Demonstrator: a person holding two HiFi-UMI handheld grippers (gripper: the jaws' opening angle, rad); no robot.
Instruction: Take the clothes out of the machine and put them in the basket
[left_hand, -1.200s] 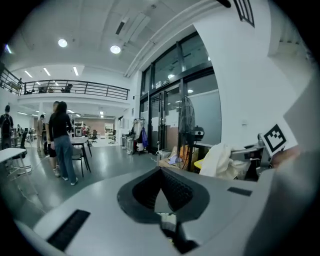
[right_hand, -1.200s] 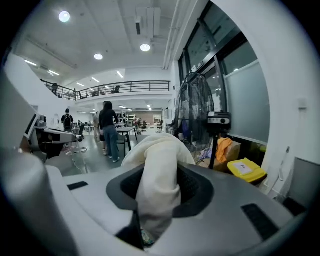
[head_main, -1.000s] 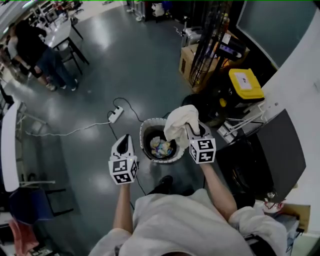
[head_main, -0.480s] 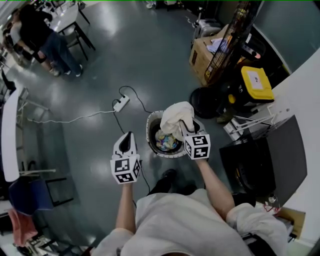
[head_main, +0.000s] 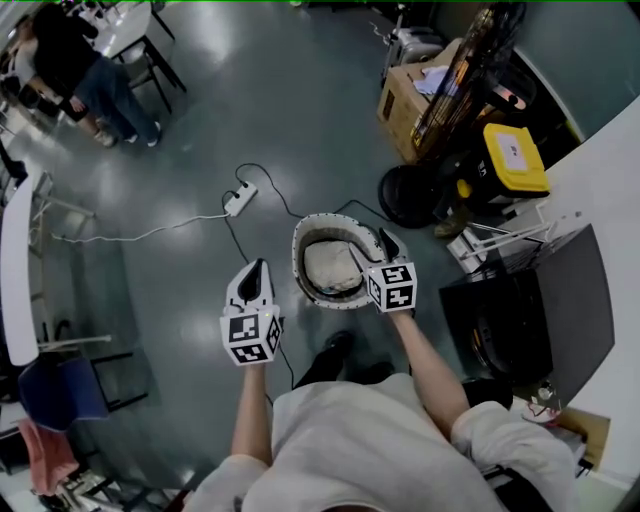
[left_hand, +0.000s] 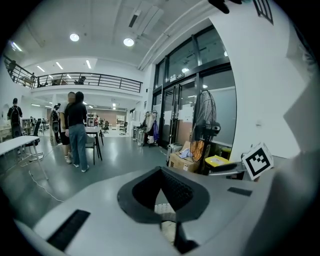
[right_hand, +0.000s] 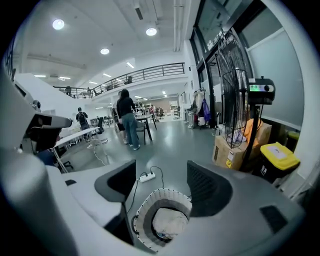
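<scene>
Grey floor, head view: cream garment (head_main: 332, 265) sits heaped in laundry basket (head_main: 298, 255); power-strip cable (head_main: 262, 178) close by could snag your foot. Left gripper view: left tool (left_hand: 161, 175) pressed together, empty. Right gripper view: right tool (right_hand: 160, 182) spreading, nothing between; heap might spill over.

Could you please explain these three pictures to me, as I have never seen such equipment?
No robot here: a person holds a two-jaw gripper in each hand. One picture comes from a camera on the person's head, looking down; the other two from cameras riding on each gripper. On the grey floor stands a round white laundry basket with a cream cloth lying inside. The right gripper hangs over it, its jaws opening with nothing between them. The left gripper is shut and empty.
</scene>
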